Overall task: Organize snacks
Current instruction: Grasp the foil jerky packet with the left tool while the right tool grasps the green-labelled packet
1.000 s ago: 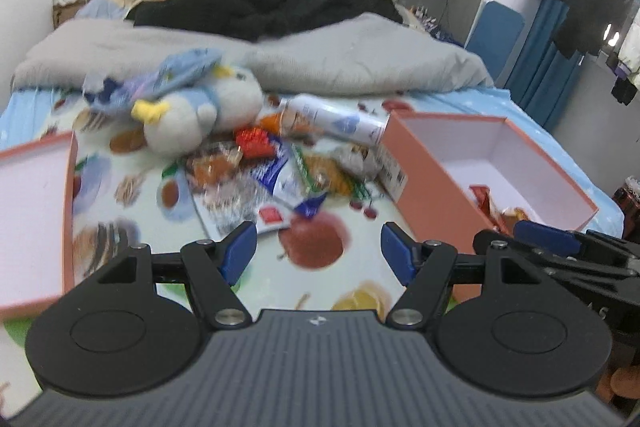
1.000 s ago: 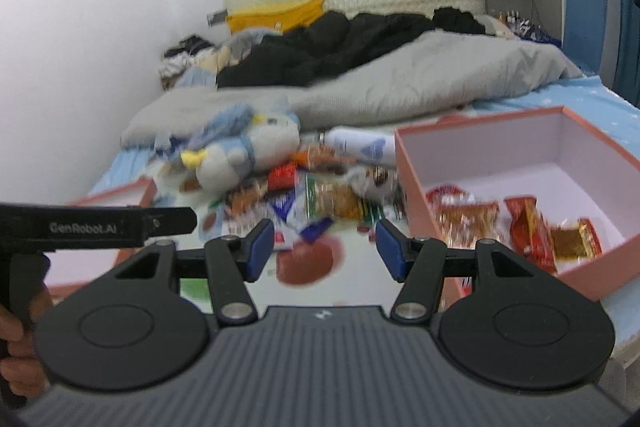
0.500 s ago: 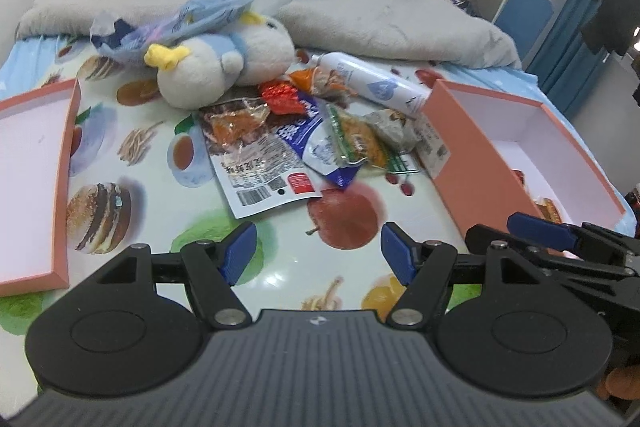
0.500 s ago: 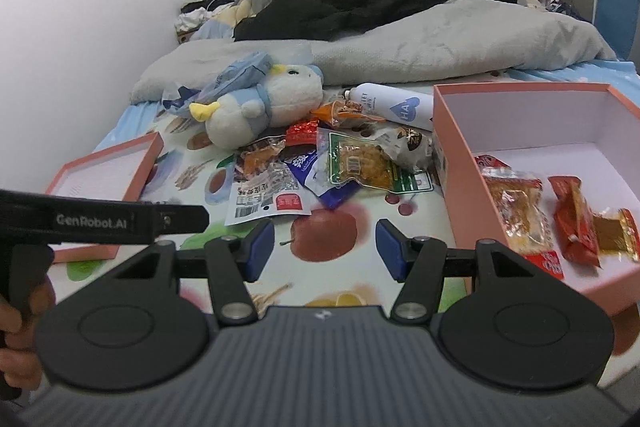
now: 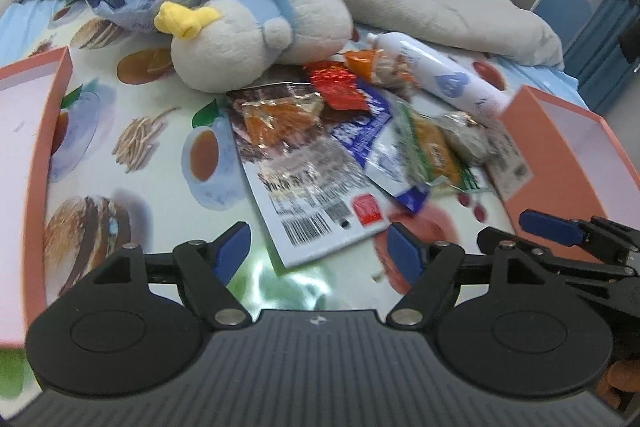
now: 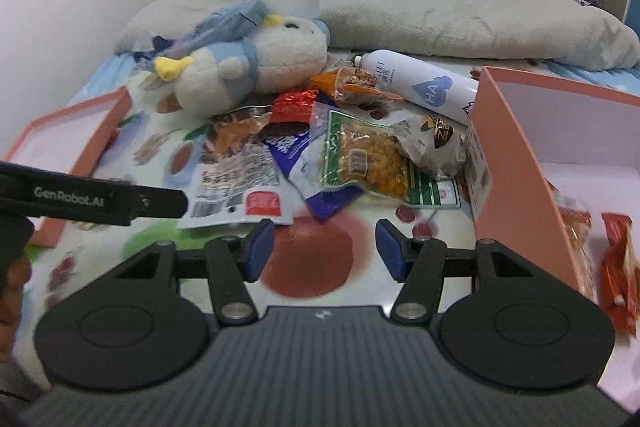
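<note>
ITEM: snack sort, bed-top. Status: partly done, by the look of it.

- Pink box [image 6: 516,163], R side of the printed sheet [image 6: 316,255]: holds a few packets already. An orange-brown pkt [image 6: 576,227] and a red pkt [image 6: 618,259] show at the frame edge; rest of the interior is out of view.
- Snack pile [image 5: 360,147], between the plush toy [image 5: 256,39] and the box, not yet sorted: large clear pkt w/ barcode [image 5: 308,187], blue-white pkt [image 5: 360,131], green-edged pkt [image 6: 360,155], small red pkt [image 5: 336,87], orange pkt [image 6: 352,83], grey wrapped pc [image 6: 436,143].
- White bottle [image 6: 420,87] lies behind the pile, one end against the box corner. Prob. not a snack.
- Box lid [image 5: 24,131] lies open at far L, nothing seen in it.
- Left gripper [image 5: 318,251]: jaws wide, nothing held, just short of the barcode pkt's near edge.
- Right gripper [image 6: 325,247]: jaws wide, nothing held, over bare sheet just before the pile, box just to its R.

Est. remaining: most of the pile.

Change vs. 1 s ago: both grippers closer and lower to the pile, which fills more of both views; the headboard is out of the L view. Jaws unchanged, wide. No item moved; box contents the same as far as shown.
</note>
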Demonstrator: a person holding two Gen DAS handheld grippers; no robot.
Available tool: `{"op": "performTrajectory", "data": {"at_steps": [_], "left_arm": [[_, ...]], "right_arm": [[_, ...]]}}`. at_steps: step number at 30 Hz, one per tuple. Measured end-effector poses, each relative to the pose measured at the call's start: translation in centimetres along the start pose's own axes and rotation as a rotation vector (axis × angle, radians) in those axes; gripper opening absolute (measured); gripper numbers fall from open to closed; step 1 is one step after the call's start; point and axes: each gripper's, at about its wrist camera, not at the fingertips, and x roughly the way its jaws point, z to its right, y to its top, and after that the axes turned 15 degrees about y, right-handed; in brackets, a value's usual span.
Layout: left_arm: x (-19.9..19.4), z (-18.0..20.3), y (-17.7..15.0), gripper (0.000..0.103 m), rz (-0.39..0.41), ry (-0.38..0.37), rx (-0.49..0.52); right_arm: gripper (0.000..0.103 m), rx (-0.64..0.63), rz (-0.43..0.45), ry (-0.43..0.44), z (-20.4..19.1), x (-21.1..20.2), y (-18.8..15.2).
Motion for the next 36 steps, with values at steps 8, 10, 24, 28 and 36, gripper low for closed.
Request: {"op": "performTrajectory", "data": {"at_steps": [8,10,24,28,36], "left_arm": [[5.9,-0.4,3.7,0.094,-0.017,0.018,-0.029],[7.0,-0.1,4.7,0.096,-0.016,0.021,-0.038],[12.4,3.2,8.2,0.098,-0.056,0.117,-0.009],[13.0,4.3,8.1,0.097,-0.051,0.174,0.056],[12.6,3.8,7.5,0.082,-0.037,0.170,0.040]], "right_arm": [[0.059,-0.044,-0.005,-0.006,1.7,4.4,2.5],[0.059,-0.069,-0.009,0.001,1.8,5.4,2.9],[0.079,-0.137,-0.053,-0.023,3.4,10.7,2.8],[0.078,-0.135,-0.038,-0.009,3.9,10.6,2.5],[0.038,-0.170,-0.030,-0.043,3.5,9.6,2.4]]}}
